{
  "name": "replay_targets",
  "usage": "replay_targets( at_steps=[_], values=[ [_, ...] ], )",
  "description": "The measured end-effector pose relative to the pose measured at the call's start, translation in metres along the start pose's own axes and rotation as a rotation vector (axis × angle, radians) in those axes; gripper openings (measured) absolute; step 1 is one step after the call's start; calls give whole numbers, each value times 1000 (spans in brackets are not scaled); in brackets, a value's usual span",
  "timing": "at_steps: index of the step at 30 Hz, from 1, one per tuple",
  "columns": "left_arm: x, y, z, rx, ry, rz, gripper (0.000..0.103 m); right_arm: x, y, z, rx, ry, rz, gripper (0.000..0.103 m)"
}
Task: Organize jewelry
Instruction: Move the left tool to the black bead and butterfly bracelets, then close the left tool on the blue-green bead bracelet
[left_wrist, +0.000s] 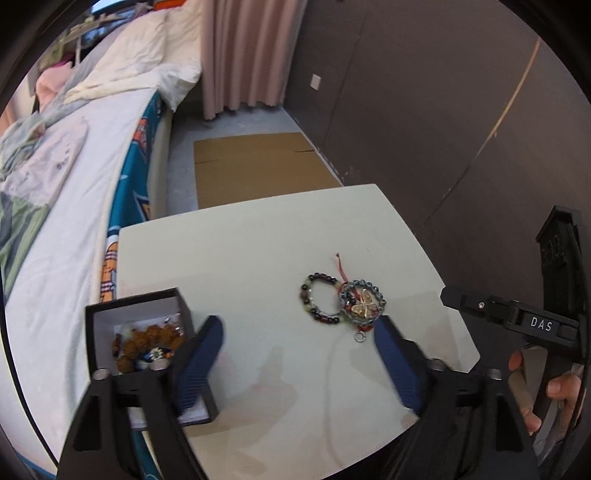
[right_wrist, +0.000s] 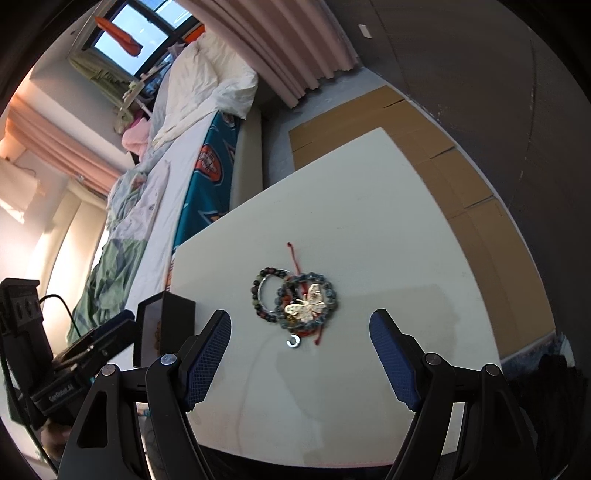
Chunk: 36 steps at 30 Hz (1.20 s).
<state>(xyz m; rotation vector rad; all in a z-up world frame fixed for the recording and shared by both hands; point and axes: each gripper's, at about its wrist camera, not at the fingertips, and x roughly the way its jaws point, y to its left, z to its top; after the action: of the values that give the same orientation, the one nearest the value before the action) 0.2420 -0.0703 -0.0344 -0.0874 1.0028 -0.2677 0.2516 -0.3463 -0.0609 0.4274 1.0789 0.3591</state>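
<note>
A pile of jewelry lies on the white table (left_wrist: 258, 258): a dark beaded bracelet (left_wrist: 318, 298), a blue-grey beaded bracelet (left_wrist: 364, 306) with a gold butterfly clip (left_wrist: 365, 307) on it, red cord and a small silver ring (left_wrist: 360, 336). The same pile shows in the right wrist view (right_wrist: 295, 301). A black jewelry box (left_wrist: 140, 332) with a white lining stands open at the table's left edge, holding brown beads. My left gripper (left_wrist: 299, 365) is open and empty, above the table between box and pile. My right gripper (right_wrist: 299, 362) is open and empty, just short of the pile.
A bed (left_wrist: 66, 184) with white bedding runs along the table's left side. Flat cardboard (left_wrist: 258, 170) lies on the floor beyond the table. A dark wall (left_wrist: 443, 110) stands to the right. The right gripper's body (left_wrist: 517, 317) shows at the table's right edge.
</note>
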Motion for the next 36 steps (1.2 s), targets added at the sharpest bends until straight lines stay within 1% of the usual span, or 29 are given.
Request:
replay_targets(
  at_steps=[1, 3, 9, 12, 14, 16, 17, 19, 21, 23, 24, 25, 27, 29, 31, 36],
  values=[
    [3, -5, 1, 12, 4, -1, 92, -1, -2, 0, 2, -3, -2, 78],
    [7, -10, 3, 22, 13, -3, 94, -2, -7, -2, 1, -12, -5, 78],
    [26, -30, 7, 51, 55, -10, 94, -7, -28, -3, 36, -21, -9, 78],
    [36, -39, 9, 83, 75, 27, 94, -9, -37, -2, 49, -26, -10, 78],
    [42, -44, 9, 102, 84, 28, 92, -11, -43, -2, 58, -31, -11, 78],
    [47, -48, 10, 117, 93, 28, 82, -11, -47, -1, 64, -36, -7, 78],
    [49, -49, 10, 121, 99, 31, 79, -11, -48, -1, 66, -38, -5, 78],
    [57, -52, 11, 127, 114, 38, 67, -11, -52, 0, 66, -41, 1, 78],
    [64, -53, 11, 126, 131, 40, 62, -9, -55, 0, 67, -39, 10, 78],
    [71, -55, 11, 132, 140, 46, 61, -6, -59, 1, 68, -38, 19, 78],
    [75, -56, 11, 140, 140, 54, 59, -6, -59, 1, 68, -38, 22, 78],
    [77, -58, 10, 146, 141, 57, 54, -4, -62, 1, 72, -35, 27, 78],
    [85, -59, 10, 150, 158, 57, 49, -1, -64, 1, 80, -33, 37, 78],
    [93, -61, 9, 159, 176, 61, 47, 0, -65, 1, 84, -34, 47, 78],
    [99, -61, 8, 166, 187, 69, 41, 2, -66, 1, 81, -37, 52, 78],
    [115, -60, 8, 164, 210, 63, 37, 7, -68, -1, 72, -28, 50, 78]
  ],
)
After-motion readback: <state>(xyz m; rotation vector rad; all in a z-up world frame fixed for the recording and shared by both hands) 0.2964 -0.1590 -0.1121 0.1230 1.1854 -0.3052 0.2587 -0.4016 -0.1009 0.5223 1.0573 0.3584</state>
